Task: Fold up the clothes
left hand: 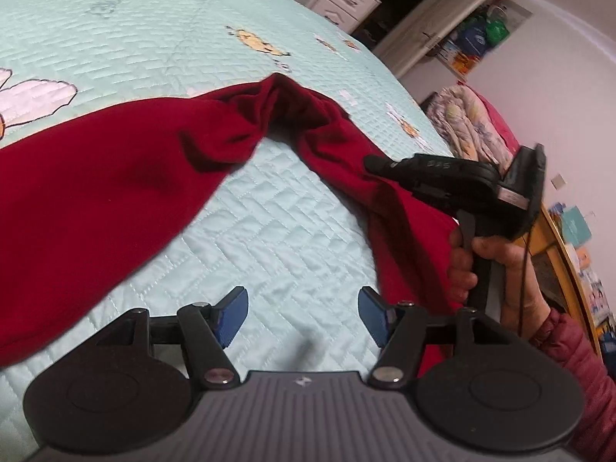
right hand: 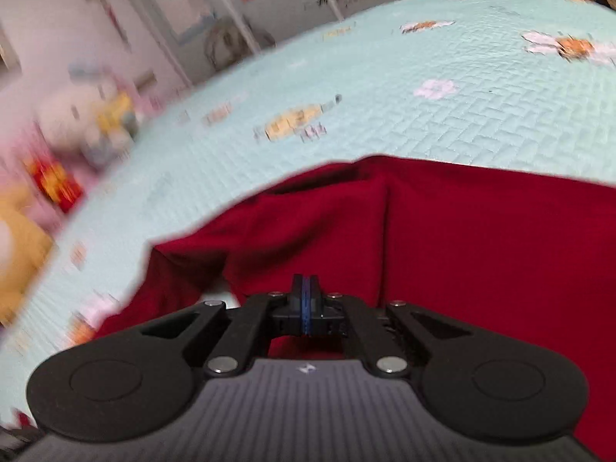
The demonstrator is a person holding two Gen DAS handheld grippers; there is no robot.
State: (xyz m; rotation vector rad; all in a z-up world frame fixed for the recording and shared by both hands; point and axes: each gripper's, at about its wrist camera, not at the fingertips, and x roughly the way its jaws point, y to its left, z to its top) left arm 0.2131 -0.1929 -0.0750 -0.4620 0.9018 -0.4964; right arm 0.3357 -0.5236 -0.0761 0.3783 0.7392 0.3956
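Note:
A dark red garment (left hand: 96, 200) lies spread on the mint quilted bed cover (left hand: 269, 231), bunched into a ridge at its far end (left hand: 285, 96). My left gripper (left hand: 302, 315) hovers open above bare cover, blue pads (left hand: 233, 317) wide apart, with the red cloth to either side. My right gripper (left hand: 369, 163), held by a hand (left hand: 500, 265), pinches a raised strand of the garment, which hangs below it. In the right wrist view that gripper (right hand: 305, 300) is shut, pads pressed together, the red garment (right hand: 481, 250) stretching ahead and under it.
The bed cover (right hand: 385, 115) carries bee and flower prints. White drawers and shelves (left hand: 346, 0) stand beyond the bed. A heap of bedding (left hand: 473, 123) and a wooden desk edge (left hand: 558, 246) lie to the right. Blurred toys (right hand: 57, 181) sit left of the bed.

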